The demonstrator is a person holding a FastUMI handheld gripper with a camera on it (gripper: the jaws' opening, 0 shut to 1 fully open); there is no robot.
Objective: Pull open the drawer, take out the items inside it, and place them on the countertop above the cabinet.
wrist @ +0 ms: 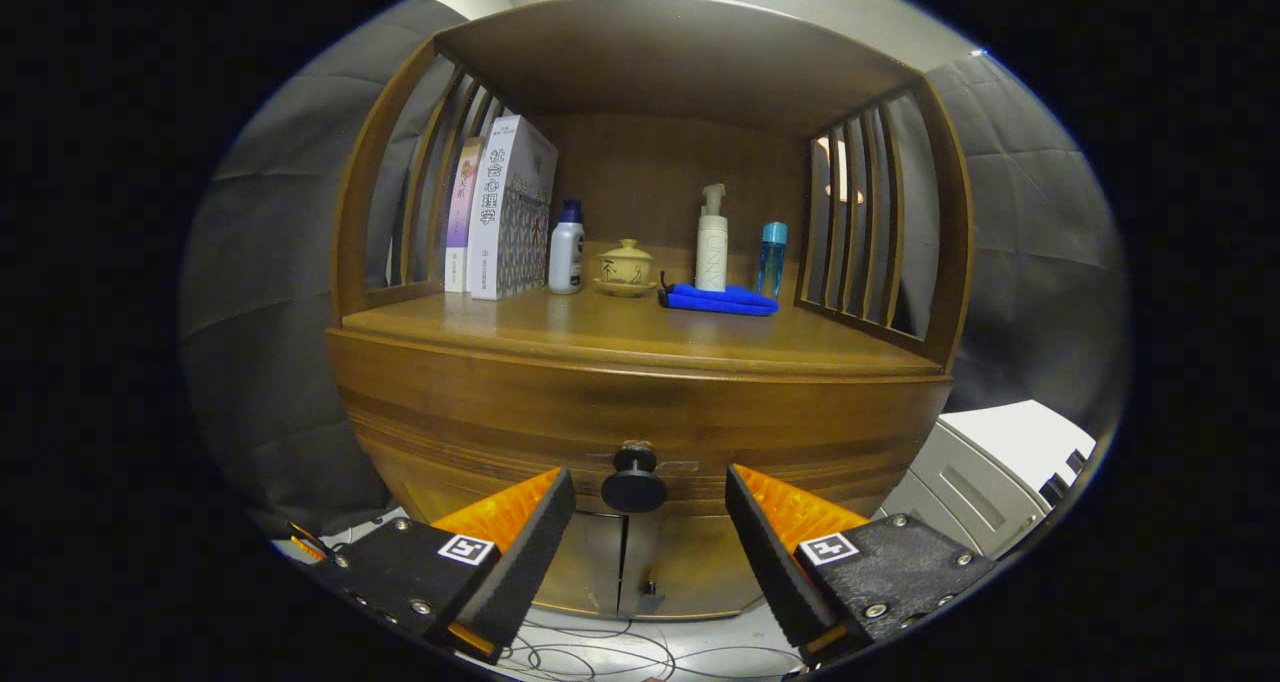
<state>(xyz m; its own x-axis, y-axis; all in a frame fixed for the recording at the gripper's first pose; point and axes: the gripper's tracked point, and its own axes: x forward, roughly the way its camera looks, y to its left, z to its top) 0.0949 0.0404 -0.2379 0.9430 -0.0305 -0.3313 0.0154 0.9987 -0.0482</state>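
The wooden cabinet [640, 402] stands straight ahead, its drawer [560, 417] shut, the front flush under the tabletop [620, 337]. What lies inside the drawer cannot be seen.

Along the back of the tabletop, from left to right: two books [497, 222] stand upright at about ten o'clock from the knob, leaning against the slatted left side. Just beside them, toward eleven o'clock, is a white bottle with a blue cap [566, 250]. Next, near twelve o'clock, sits a small lidded cup on a saucer [625, 267]. A folded blue cloth [718, 299] lies just right of the saucer, a little nearer the front. Behind the cloth stands a tall white pump bottle [712, 242], and at about one o'clock a slim clear blue bottle [772, 259] stands close to the slatted right side.

The round dark knob [633, 480] sticks out from the middle of the drawer front. The gripper [650, 502] is level with it, jaws wide apart, the knob sitting between the fingertips with a gap on either side; neither finger touches it.

Below the drawer, two cabinet doors [625, 562] meet in a centre seam. At four o'clock a white box-like appliance [990, 472] stands beside the cabinet, and loose cables [600, 652] lie on the floor at six o'clock.
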